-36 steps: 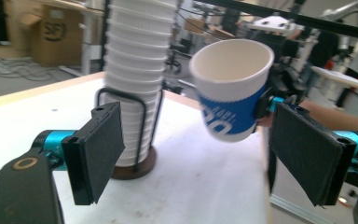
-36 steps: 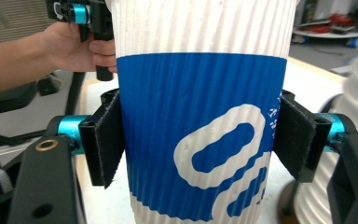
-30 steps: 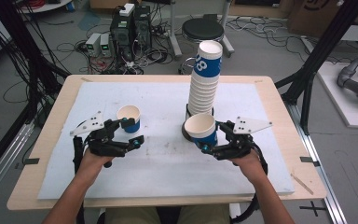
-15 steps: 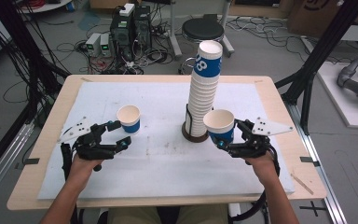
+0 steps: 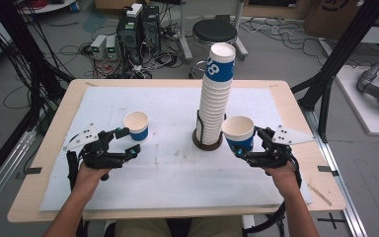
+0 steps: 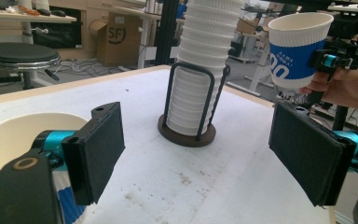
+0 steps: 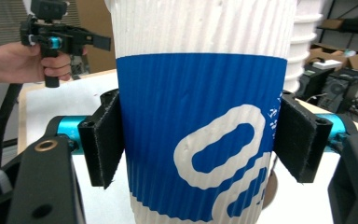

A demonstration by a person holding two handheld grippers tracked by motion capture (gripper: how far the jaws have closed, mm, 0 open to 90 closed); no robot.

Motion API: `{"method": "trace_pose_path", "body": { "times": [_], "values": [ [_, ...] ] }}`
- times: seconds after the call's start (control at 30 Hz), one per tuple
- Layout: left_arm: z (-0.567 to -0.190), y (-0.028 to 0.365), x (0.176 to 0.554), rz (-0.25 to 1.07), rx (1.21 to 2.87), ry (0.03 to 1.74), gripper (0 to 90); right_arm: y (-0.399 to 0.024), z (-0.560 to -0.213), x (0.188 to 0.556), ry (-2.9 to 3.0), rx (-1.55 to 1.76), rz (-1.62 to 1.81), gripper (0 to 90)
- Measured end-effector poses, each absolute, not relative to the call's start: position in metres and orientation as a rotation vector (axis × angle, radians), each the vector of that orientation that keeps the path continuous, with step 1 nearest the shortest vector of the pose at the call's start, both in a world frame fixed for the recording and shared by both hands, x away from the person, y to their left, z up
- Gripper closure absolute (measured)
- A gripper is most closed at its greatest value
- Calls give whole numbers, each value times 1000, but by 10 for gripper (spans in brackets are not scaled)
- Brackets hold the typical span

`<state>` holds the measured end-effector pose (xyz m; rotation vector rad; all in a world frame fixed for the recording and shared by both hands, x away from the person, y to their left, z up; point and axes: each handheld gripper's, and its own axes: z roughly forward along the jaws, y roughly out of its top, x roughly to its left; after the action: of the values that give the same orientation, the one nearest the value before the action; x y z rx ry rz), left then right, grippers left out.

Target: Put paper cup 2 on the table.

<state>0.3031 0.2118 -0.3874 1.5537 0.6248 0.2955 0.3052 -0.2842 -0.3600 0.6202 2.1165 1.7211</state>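
A tall stack of white and blue paper cups stands in a dark wire holder at mid-table. To its right, my right gripper is shut on one paper cup and holds it upright above the table. In the right gripper view both black pads press the sides of that cup. Another cup stands on the white mat at the left. My left gripper is open just in front of it, with nothing between its pads. In the left gripper view that cup sits beside the left jaw.
The white mat covers most of the wooden table. Black frame posts rise at the right and left. Behind the table are a stool, computer cases and cables on the floor.
My right gripper has carried its cup to the right, away from the front of the stack. My left gripper has drawn back a little from the standing cup.
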Motion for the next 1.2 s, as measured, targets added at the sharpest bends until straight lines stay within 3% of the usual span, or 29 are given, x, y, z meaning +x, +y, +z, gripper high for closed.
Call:
{"method": "trace_pose_path", "body": {
  "times": [0.63,1.2],
  "values": [
    [-389,204,299,291,1574,624,184,-312,-373,313,2021,778,1668,262],
    [-395,199,303,271,1592,635,189,-317,-413,368,2022,1091,1393,262]
  ]
}}
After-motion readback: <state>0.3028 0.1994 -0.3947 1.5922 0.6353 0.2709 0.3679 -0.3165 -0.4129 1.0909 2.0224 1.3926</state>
